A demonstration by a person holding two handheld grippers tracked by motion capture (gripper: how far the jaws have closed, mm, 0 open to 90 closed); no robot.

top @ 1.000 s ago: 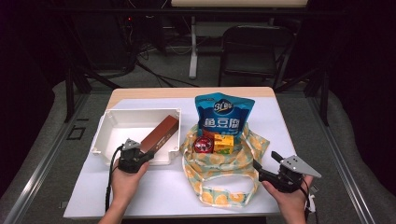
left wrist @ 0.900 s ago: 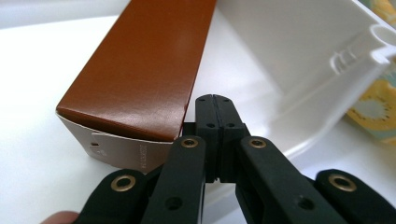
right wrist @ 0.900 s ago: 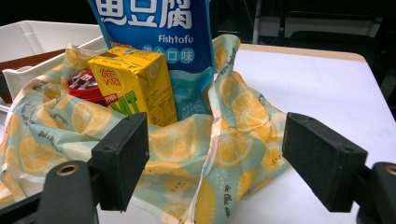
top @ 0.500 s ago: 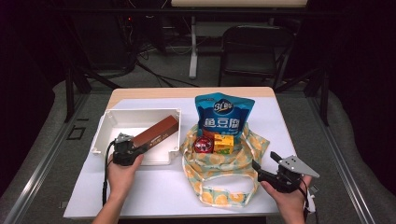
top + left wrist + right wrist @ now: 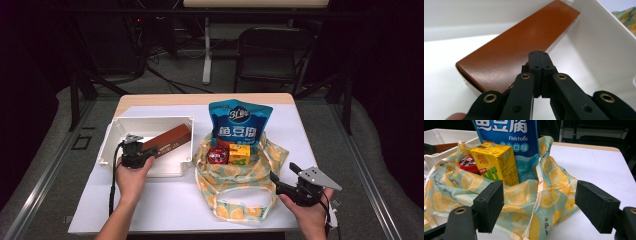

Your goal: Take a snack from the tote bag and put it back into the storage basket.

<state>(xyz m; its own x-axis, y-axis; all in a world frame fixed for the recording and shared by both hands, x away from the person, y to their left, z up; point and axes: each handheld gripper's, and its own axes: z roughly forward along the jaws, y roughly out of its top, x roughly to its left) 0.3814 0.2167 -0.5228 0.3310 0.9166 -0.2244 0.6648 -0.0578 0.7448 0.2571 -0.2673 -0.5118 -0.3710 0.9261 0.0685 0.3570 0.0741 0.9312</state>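
On the left of the desk (image 5: 165,205), the closed, empty left gripper (image 5: 539,53) hovers just over a brown box (image 5: 169,140) lying in the white bin (image 5: 112,145). Rightward, the lemon-print bag (image 5: 240,182) holds snacks waiting; the right gripper (image 5: 282,184) gapes wide, empty.

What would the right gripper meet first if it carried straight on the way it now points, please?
Probably the lemon-print cloth bag: the open right gripper points at its near side. The yellow drink carton and blue Fishtofu pouch stand behind that cloth, though depth is hard to judge.
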